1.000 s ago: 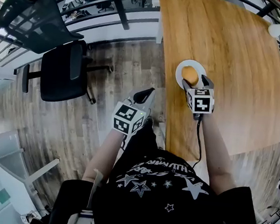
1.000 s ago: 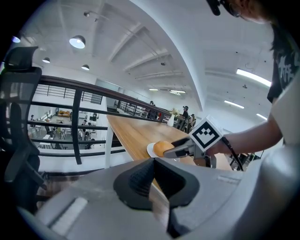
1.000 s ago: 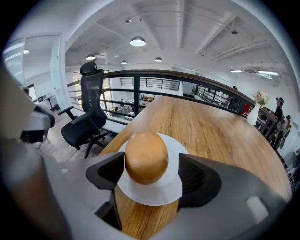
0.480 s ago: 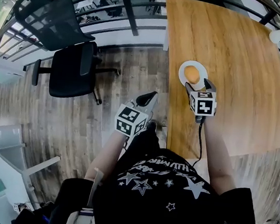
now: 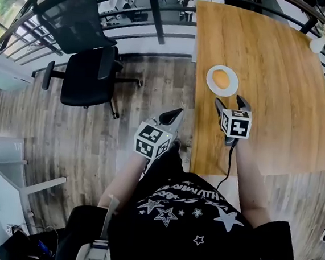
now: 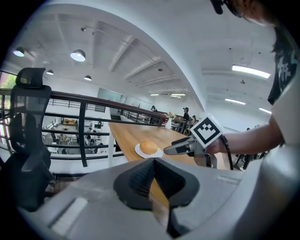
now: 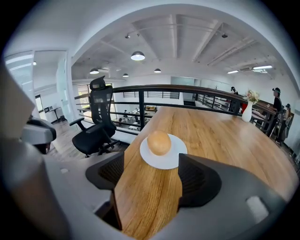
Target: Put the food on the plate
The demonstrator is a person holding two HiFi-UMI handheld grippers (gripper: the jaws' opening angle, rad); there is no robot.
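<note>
A bun (image 5: 220, 78) is sitting mid-plate (image 5: 232, 89) near the table's (image 5: 281, 81) edge, the plate's only load; it is looking light, soft and easily dented, best pinched gently across its round sides; the right gripper (image 5: 230, 100) is hovering just short of the plate, jaws wide apart and empty; the left gripper (image 5: 172, 116) is hanging off the table, jaws closed on nothing.

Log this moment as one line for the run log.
bread roll: on white plate | right gripper: open, empty, short of plate | left gripper: shut, empty, beside wooden table
</note>
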